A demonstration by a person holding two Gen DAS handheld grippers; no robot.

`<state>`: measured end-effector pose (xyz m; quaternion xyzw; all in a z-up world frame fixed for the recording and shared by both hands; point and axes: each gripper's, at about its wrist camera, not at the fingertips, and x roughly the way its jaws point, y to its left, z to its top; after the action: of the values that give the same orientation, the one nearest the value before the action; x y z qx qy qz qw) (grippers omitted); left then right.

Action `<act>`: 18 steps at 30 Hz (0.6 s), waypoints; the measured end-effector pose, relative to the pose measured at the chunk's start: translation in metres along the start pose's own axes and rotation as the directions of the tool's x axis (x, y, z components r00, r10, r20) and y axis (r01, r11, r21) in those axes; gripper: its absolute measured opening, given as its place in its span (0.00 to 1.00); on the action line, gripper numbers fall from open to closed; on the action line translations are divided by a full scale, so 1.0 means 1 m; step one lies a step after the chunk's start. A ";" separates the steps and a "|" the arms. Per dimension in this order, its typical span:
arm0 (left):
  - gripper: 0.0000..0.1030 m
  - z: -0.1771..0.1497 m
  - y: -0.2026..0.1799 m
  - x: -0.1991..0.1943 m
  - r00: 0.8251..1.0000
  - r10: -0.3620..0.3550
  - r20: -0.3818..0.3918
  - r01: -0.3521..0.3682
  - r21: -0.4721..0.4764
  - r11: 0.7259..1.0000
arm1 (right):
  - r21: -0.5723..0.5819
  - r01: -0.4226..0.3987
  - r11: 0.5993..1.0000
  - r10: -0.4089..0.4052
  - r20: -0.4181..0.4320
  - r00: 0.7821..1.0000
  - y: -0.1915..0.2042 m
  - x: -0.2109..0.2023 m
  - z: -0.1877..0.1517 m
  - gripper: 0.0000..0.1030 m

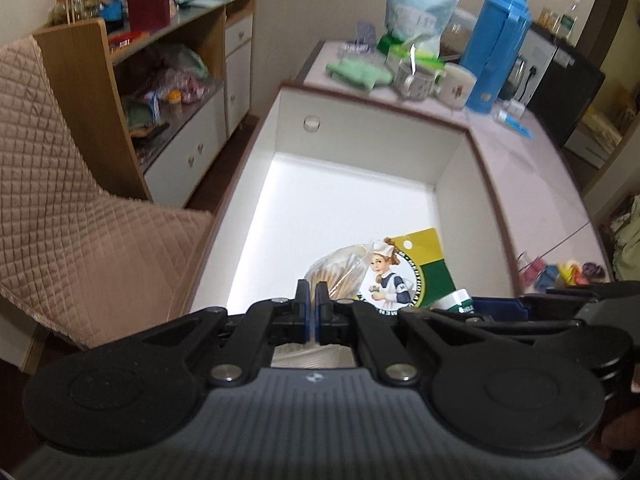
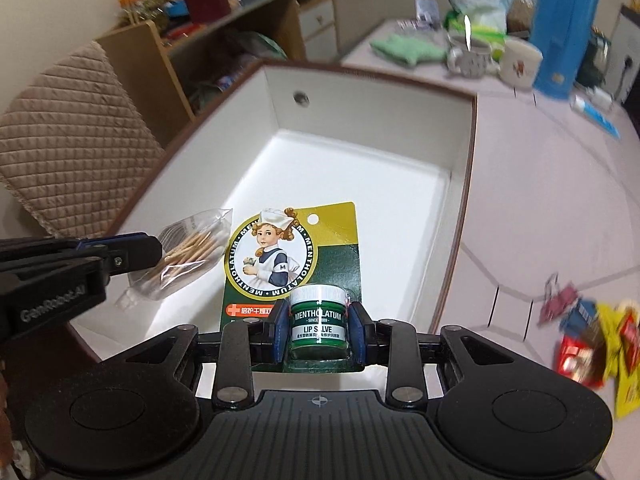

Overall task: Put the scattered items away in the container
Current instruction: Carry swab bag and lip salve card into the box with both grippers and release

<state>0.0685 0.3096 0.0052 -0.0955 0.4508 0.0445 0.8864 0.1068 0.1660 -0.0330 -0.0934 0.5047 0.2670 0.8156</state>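
Right claw (image 2: pixel 319 334) is clamped on the lip salve jar (image 2: pixel 319 322), pads on both sides of it. The jar is blistered to its backing card (image 2: pixel 294 256), and the card hangs forward over the near end of the white box (image 2: pixel 372 120). Left claw (image 1: pixel 311 300) is pinched nearly closed. From the right wrist view I can see it grips one end of the cotton swab bag (image 2: pixel 188 248), which is also held over the box, just left of the card.

Both items are above the container, not yet let go. The box floor looks bare otherwise.

Risks as I read them:
- The two claws are close together. If I open both at once, the card could catch the swab bag or the left finger (image 2: pixel 132 248) and tip out sideways.
- The card is wide and light. Released from here near the front wall, it may land leaning on the rim instead of flat.
- The bag film is slippery and held by a corner only, so a jerk could drop it early.

More scattered stuff waits on the worktop (image 2: pixel 552 184): binder clips (image 2: pixel 560 298) and snack packets (image 2: pixel 600 352) off to the right. The blue thermos (image 2: pixel 568 28) and mugs (image 2: pixel 520 62) at the far end are well apart.
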 end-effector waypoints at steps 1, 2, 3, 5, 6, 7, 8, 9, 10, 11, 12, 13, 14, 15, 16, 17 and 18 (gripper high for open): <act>0.00 -0.002 0.000 0.004 1.000 0.002 -0.012 -0.002 0.001 1.000 | 0.008 0.007 1.000 -0.007 -0.013 1.000 0.001 0.004 -0.002 0.30; 0.00 -0.004 0.000 0.009 1.000 0.004 -0.023 -0.004 0.001 1.000 | 0.012 0.017 1.000 -0.017 -0.023 1.000 0.002 0.007 -0.004 0.30; 0.00 -0.007 0.001 0.012 0.999 0.006 -0.032 -0.006 0.001 1.000 | 0.008 0.030 1.000 -0.030 -0.021 0.999 0.003 0.009 -0.005 0.30; 0.00 -0.009 0.001 0.018 0.999 0.007 -0.049 -0.007 0.000 1.000 | -0.003 0.052 0.999 -0.052 -0.017 0.999 0.006 0.012 -0.007 0.30; 0.00 -0.010 0.002 0.019 0.998 0.005 -0.056 -0.005 -0.003 1.000 | -0.006 0.058 0.998 -0.058 -0.021 0.998 0.007 0.013 -0.007 0.30; 0.00 -0.011 0.002 0.020 0.998 0.003 -0.062 -0.004 -0.006 1.000 | -0.010 0.064 0.998 -0.064 -0.025 0.998 0.007 0.014 -0.007 0.30; 0.01 -0.012 0.002 0.021 0.998 0.001 -0.068 -0.001 -0.007 1.000 | -0.016 0.068 0.998 -0.068 -0.029 0.997 0.008 0.015 -0.006 0.30; 0.01 -0.012 0.003 0.022 0.997 -0.002 -0.071 0.001 -0.009 1.000 | -0.016 0.067 0.998 -0.067 -0.030 0.997 0.008 0.015 -0.006 0.30; 0.02 -0.012 0.003 0.021 0.997 -0.003 -0.073 0.002 -0.010 1.000 | -0.017 0.060 0.998 -0.061 -0.030 0.998 0.008 0.015 -0.006 0.30; 0.02 -0.012 0.004 0.021 0.997 -0.005 -0.073 0.005 -0.012 1.000 | -0.020 0.052 0.998 -0.052 -0.030 0.998 0.008 0.014 -0.006 0.32; 0.06 -0.011 0.004 0.020 0.997 -0.005 -0.073 0.004 -0.013 1.000 | -0.022 0.044 0.999 -0.044 -0.031 0.999 0.008 0.014 -0.006 0.47; 0.06 -0.010 0.004 0.019 0.997 -0.004 -0.072 0.003 -0.012 1.000 | -0.024 0.044 0.999 -0.044 -0.017 0.999 0.009 0.011 -0.006 0.58; 0.07 -0.010 0.004 0.018 0.998 -0.004 -0.067 0.003 -0.010 1.000 | -0.026 0.047 0.999 -0.047 0.002 0.999 0.010 0.008 -0.007 0.71; 0.07 -0.009 0.004 0.017 0.998 -0.004 -0.063 0.003 -0.008 1.000 | -0.032 0.050 0.998 -0.049 0.013 0.999 0.011 0.005 -0.007 0.71; 0.07 -0.008 0.004 0.015 0.998 -0.005 -0.060 0.004 -0.007 1.000 | -0.041 0.053 0.998 -0.052 0.021 0.998 0.013 0.002 -0.007 0.71; 0.07 -0.007 0.004 0.013 0.998 -0.007 -0.058 0.007 -0.007 1.000 | -0.045 0.050 0.998 -0.049 0.025 0.998 0.013 0.000 -0.006 0.71; 0.07 -0.007 0.004 0.011 0.998 -0.010 -0.055 0.009 -0.007 1.000 | -0.043 0.042 0.998 -0.041 0.024 0.999 0.012 -0.002 -0.007 0.71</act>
<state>0.0692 0.3116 -0.0084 -0.1016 0.4744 0.0392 0.8736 0.0944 0.1725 -0.0326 -0.1187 0.4873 0.2619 0.8245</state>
